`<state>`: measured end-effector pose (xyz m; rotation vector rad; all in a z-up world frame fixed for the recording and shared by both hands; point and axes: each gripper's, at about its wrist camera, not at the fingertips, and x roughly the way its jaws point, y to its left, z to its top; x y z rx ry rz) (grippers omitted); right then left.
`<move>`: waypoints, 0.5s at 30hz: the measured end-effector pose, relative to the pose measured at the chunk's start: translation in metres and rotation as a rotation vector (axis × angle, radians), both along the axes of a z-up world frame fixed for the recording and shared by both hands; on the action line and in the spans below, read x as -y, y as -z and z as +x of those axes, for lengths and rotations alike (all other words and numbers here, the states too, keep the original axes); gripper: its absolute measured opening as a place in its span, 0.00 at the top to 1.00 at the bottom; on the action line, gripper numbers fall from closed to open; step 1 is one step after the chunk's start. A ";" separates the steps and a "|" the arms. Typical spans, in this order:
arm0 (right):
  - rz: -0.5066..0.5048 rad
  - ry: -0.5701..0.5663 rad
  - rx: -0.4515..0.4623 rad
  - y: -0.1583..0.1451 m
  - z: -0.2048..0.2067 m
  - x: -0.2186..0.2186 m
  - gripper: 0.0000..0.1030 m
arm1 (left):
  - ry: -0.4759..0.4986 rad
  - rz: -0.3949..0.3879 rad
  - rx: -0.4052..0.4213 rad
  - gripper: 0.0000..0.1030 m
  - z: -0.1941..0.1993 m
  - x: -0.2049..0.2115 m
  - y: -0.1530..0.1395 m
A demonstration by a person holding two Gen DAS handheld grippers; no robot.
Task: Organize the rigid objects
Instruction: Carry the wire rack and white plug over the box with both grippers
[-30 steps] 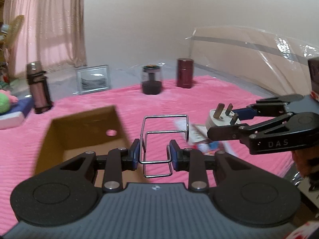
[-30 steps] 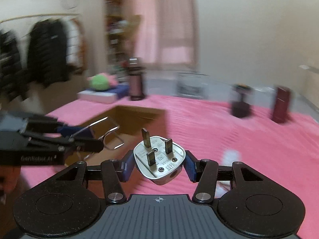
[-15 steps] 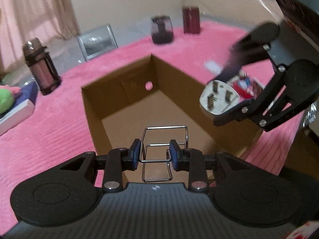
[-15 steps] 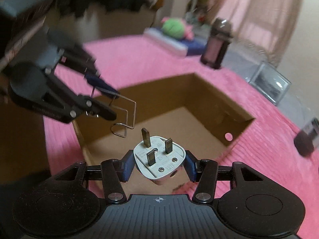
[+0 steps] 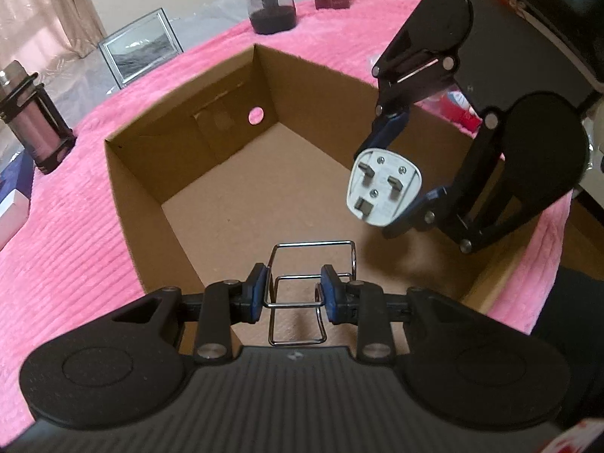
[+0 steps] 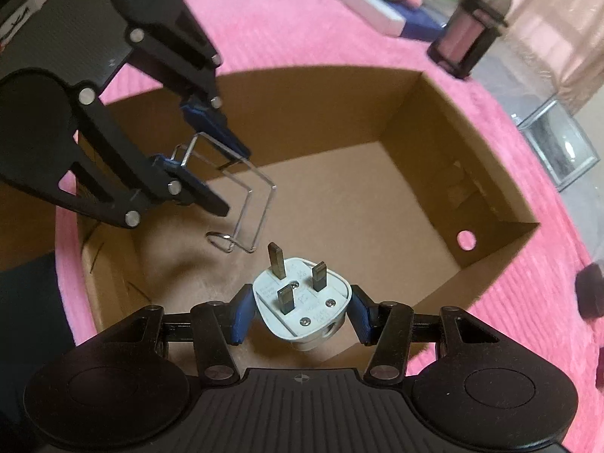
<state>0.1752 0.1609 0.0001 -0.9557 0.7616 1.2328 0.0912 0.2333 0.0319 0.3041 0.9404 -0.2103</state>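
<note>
Both my grippers have swung from the pink bed to over the open cardboard box [image 5: 151, 158]. Left gripper [image 5: 293, 292] fingers pinch the wire rack [image 5: 313, 249]; right gripper [image 6: 300, 311] fingers pinch the white plug [image 6: 302, 302]. Neither released yet; I judge drop-off imminent

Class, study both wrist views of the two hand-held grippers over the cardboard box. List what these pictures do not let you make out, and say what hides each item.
- Near floor of the cardboard box: left wrist view, covered by the left hand-held gripper holding the wire rack.
- Embossed text on the white plug: right wrist view, too small to read.
- Dark object: right wrist view, blurred and cut by the right edge.
- Red printed packet: left wrist view, behind the right hand-held gripper.
</note>
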 end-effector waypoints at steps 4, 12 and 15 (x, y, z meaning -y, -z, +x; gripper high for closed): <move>-0.048 -0.035 0.001 0.011 -0.001 -0.007 0.52 | 0.004 0.008 -0.027 0.75 0.008 -0.002 0.009; -0.082 -0.055 -0.014 0.024 -0.003 -0.010 0.52 | 0.009 0.015 -0.062 0.75 0.013 -0.005 0.021; -0.093 -0.056 -0.020 0.028 -0.003 -0.010 0.52 | 0.007 0.014 -0.069 0.75 0.014 -0.007 0.023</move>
